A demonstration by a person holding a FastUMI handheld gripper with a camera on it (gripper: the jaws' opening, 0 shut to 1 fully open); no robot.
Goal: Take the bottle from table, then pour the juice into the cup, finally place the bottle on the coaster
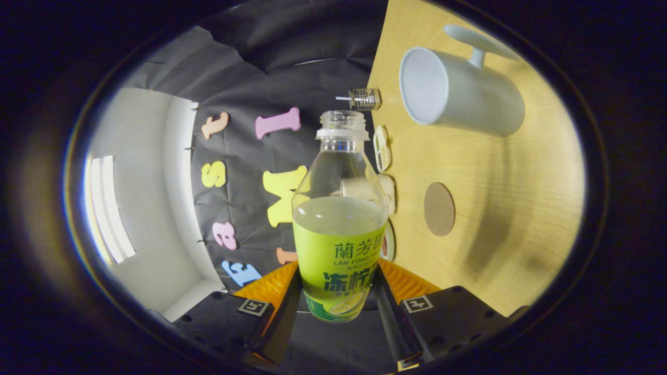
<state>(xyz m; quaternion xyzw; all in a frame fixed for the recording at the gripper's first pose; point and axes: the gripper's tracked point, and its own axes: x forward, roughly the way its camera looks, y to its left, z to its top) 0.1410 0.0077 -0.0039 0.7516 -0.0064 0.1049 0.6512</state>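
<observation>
My gripper (338,284) is shut on a clear bottle (338,224) with a yellow-green label, one finger pressing each side of the label. The bottle has no cap and holds pale juice up to the label's top. The whole view is rolled sideways, so the wooden table (521,208) stands like a wall on the bottle's right. A white cup (458,91) with a handle sits on that table, beyond and to the right of the bottle's mouth, its open mouth facing me. A round brown coaster (439,209) lies on the table to the right of the bottle's body.
Small items line the table's far edge just behind the bottle: a little metal-and-glass piece (363,98), a small printed packet (381,148) and a pale rounded object (386,190). The black cloth wall (250,88) and a white wall (140,208) lie beyond.
</observation>
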